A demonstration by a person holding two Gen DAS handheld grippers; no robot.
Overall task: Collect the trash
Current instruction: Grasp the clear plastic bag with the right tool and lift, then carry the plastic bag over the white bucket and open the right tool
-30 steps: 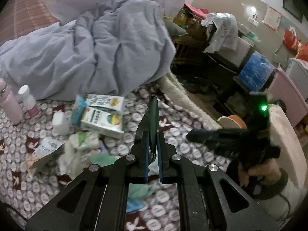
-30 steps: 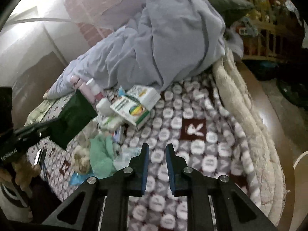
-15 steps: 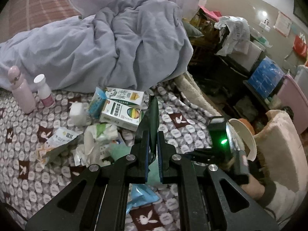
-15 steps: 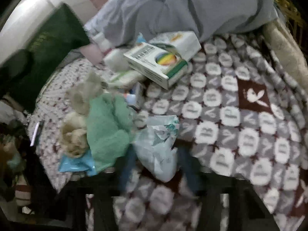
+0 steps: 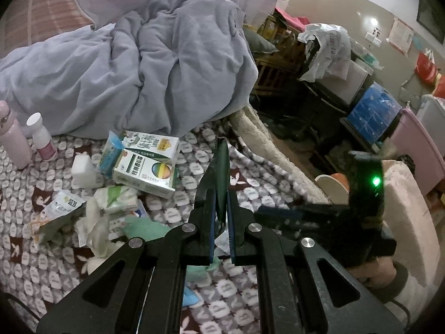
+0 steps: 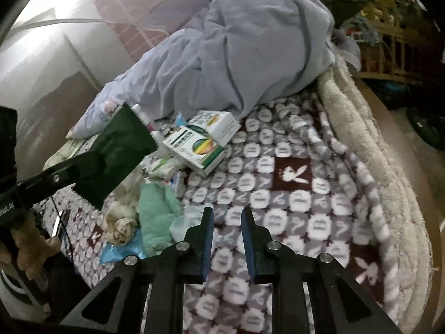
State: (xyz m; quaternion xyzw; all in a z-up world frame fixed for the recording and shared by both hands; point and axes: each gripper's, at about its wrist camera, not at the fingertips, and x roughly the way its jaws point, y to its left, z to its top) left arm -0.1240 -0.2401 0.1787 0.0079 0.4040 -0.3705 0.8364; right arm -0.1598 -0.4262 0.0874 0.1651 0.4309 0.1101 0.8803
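**Dark green packet clamped above a littered bed**

Dark green and flat, the packet [image 5: 221, 172] sits pinched between the pads of the left gripper [image 5: 219, 208], held edge-on in the left wrist view and standing up past the fingertips. From the right wrist view the same packet [image 6: 116, 156] shows its broad face, lifted clear of the blanket [image 6: 294, 194] over the litter near the bed's left edge.

The right gripper [image 6: 226, 222] hangs over the blanket's middle with its jaws a narrow gap apart and nothing between them; its left finger lies just beside a crumpled clear plastic wrapper [image 6: 189, 220].

Trash lies clustered on the rabbit-patterned blanket: two white cartons [image 5: 147, 164] stacked askew, touching one another, at the foot of the rumpled lilac duvet [image 5: 139, 69]; a mint-green cloth [image 6: 155, 211] beside wadded off-white tissues [image 6: 119, 222]; a blue plastic scrap [image 6: 116, 250] under them; a torn snack pouch [image 5: 59, 211] toward the left edge. A pink bottle [image 5: 12, 139] and a small white-capped bottle [image 5: 40, 136] stand upright against the duvet, close together.
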